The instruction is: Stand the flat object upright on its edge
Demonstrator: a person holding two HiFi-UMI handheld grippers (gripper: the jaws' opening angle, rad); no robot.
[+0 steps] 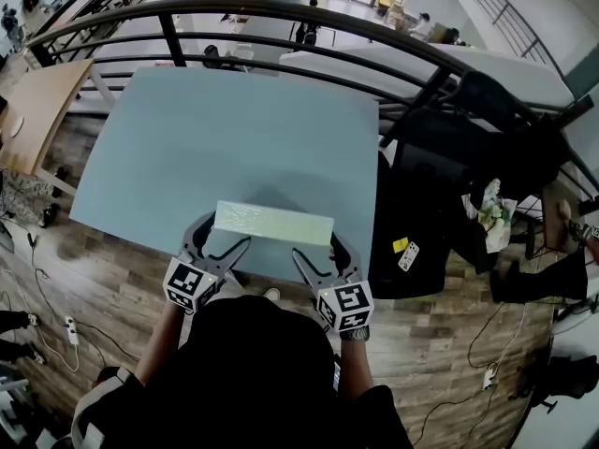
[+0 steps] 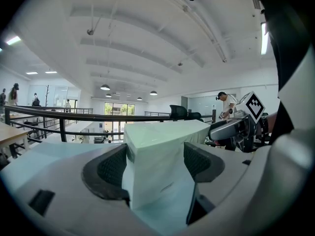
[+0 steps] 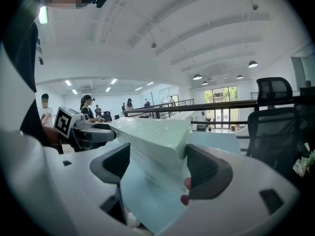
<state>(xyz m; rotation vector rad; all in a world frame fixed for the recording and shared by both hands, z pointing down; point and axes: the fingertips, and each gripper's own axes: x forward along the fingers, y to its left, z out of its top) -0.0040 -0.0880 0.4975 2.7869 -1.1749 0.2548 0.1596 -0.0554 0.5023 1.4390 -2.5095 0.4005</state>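
Pinching either end of the pale green slab (image 1: 274, 223), the left tongs (image 1: 222, 239) and right tongs (image 1: 320, 251) hold it at the near edge of the counter (image 1: 234, 129). Letting go unevenly would likely topple it flat, or off that edge.

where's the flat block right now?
Head view: the pale green block is at the near edge of the blue table, centre, its two ends clamped between the jaws of the left gripper and right gripper.
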